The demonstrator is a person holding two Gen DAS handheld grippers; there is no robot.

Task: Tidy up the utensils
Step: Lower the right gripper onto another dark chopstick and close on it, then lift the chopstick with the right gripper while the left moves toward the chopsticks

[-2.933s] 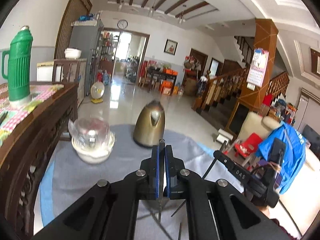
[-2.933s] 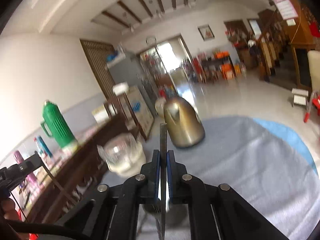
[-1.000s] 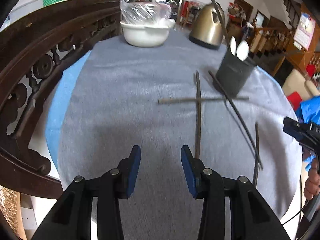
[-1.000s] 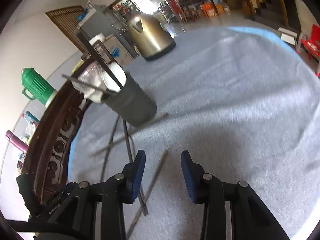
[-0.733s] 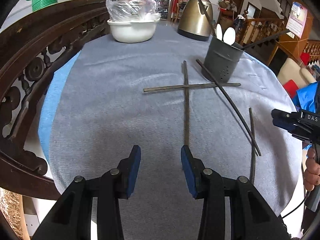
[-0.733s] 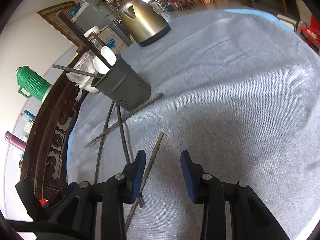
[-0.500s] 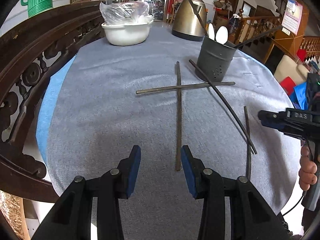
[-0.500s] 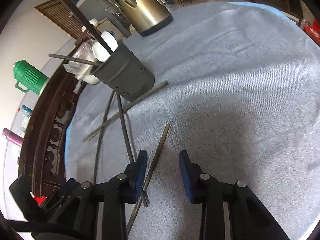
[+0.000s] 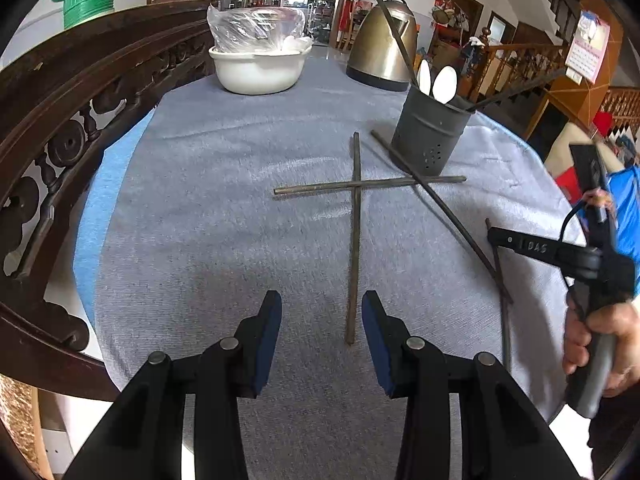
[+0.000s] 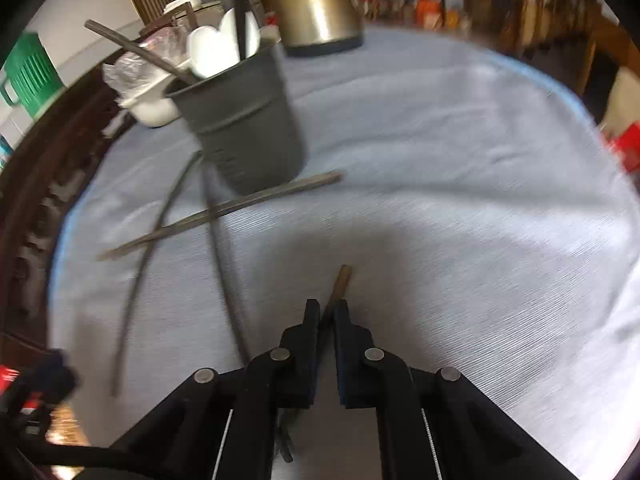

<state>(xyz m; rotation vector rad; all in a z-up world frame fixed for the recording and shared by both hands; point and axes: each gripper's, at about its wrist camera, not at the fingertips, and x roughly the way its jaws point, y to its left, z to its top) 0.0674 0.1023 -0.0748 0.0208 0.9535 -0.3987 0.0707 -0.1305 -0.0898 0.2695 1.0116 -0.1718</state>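
Two claws are ours. Our right claw (image 10: 327, 312) pinches one chopstick (image 10: 340, 280), whose tip pokes out toward 12 o'clock. Our left claw (image 9: 321, 316) is spread wide, holding nothing, with a long chopstick (image 9: 355, 236) lying between its fingers. At 1 o'clock from it stands the gray cup (image 9: 430, 136) with spoons (image 9: 445, 84) inside. Bare gray cloth (image 9: 200, 200) stretches toward 10 o'clock, up to the dark wooden rail (image 9: 60, 120) at its edge.

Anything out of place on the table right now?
Yes. Loose chopsticks lie scattered and crossed on the grey cloth beside the utensil holder instead of standing inside it. The right tool grips one; the left tool is open.
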